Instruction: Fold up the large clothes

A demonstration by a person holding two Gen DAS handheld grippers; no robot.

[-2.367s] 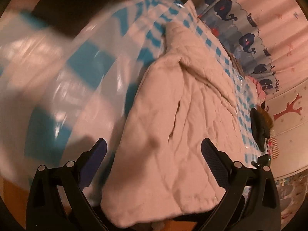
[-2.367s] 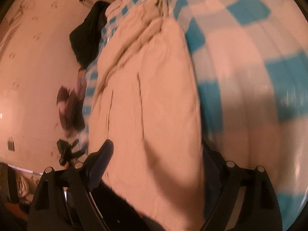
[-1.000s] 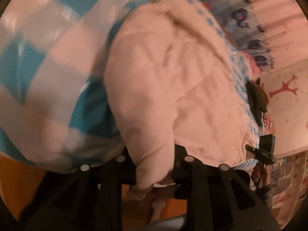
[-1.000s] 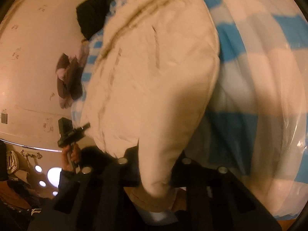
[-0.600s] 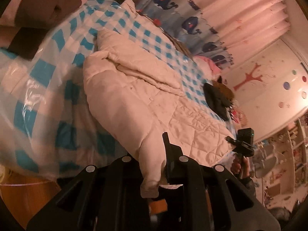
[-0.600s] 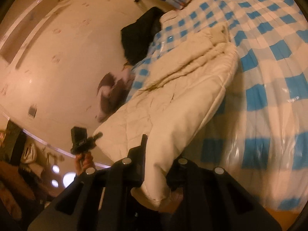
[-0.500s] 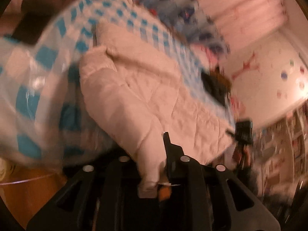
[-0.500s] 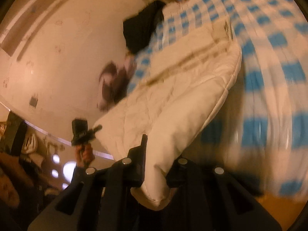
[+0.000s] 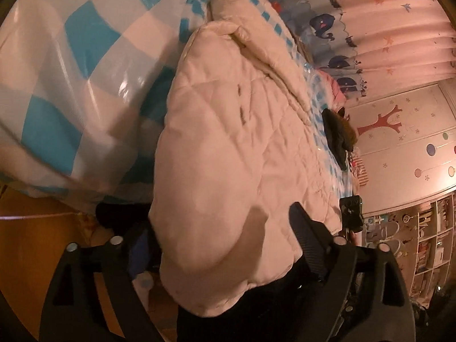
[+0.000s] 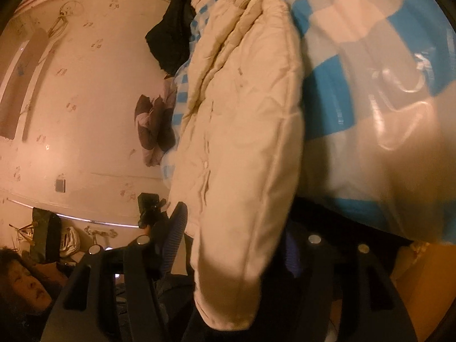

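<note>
Cream quilted jacket (image 9: 228, 154) on blue-checked bed cover (image 9: 71, 65), hem end bulging between both pairs of fingers.

Left gripper (image 9: 219, 239): jaws spread wide, fabric lying loose in the gap, not pinched. Right gripper (image 10: 230, 236): same, jaws apart, jacket (image 10: 245, 131) edge hanging down between them. Left-hand finger of the left gripper and right-hand finger of the right gripper mostly hidden behind cloth. Dark garment (image 9: 337, 136) lies beyond the jacket at the bed's far side; another dark garment (image 10: 171, 42) near the wall, details unclear. Half a second ago both grippers were clamped on the hem; now released.
</note>
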